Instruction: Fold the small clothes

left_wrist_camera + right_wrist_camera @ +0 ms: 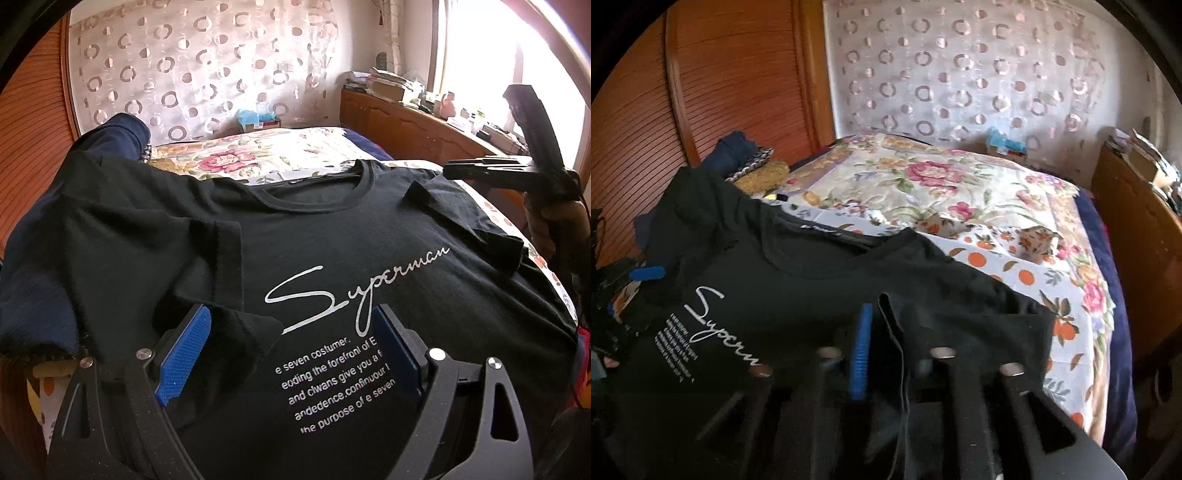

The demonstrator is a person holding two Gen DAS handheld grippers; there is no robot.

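Left gripper [291,354] wide open, holding nothing, low over printed chest of black T-shirt [332,236] spread on flowered bedspread [960,184]. Right gripper [886,354] half closed around sleeve fold [892,332], real pinch unclear. Best to confirm pinch, then carry sleeve inward flat, keeping hem straight.

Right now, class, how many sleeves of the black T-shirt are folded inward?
2: the left sleeve lies folded over the chest beside the print; the right sleeve lies folded across the far shoulder.
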